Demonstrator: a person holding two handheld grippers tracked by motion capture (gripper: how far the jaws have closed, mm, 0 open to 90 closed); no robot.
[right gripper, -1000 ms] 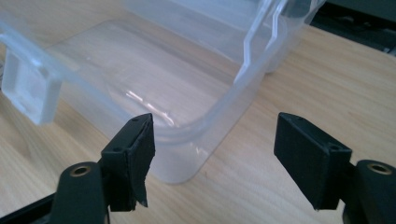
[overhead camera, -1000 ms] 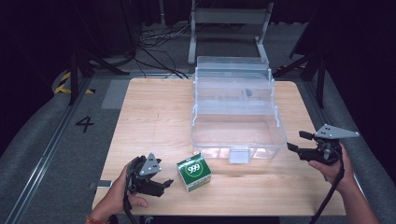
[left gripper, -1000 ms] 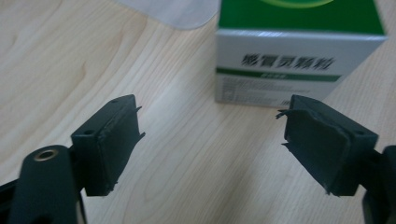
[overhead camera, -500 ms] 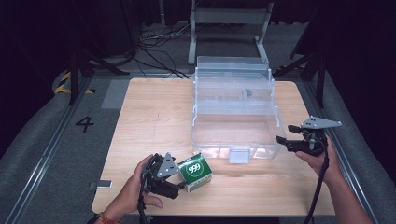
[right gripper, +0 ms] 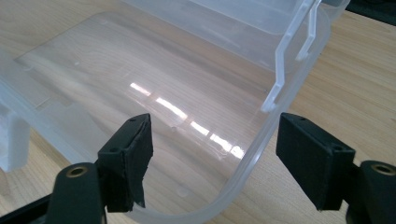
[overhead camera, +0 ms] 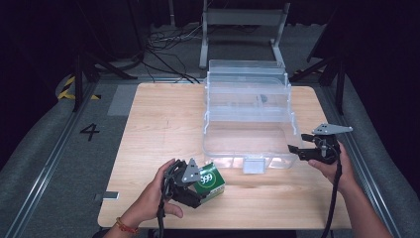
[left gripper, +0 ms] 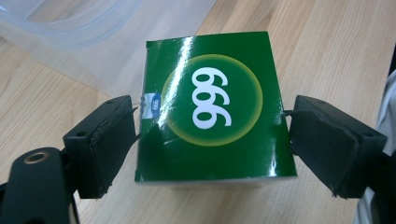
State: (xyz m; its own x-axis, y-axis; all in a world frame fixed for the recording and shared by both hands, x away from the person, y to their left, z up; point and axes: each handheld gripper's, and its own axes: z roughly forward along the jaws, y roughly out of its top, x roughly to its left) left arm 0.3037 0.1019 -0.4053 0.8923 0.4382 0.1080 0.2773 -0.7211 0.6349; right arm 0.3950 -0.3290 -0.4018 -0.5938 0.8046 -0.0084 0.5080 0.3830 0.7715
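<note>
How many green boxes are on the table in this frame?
1. The glossy green cardboard box marked 999 lies near the front edge of the light wooden table, between the left gripper's open jaws. None shows inside the clear plastic tiered container.

box: the left hand-held gripper covers the left side of the green box in the high view | bin: the clear bin is cut off at the top and left edges | small dark thing inside bin: too small to tell | person: arms cut off at the bottom edge
</note>
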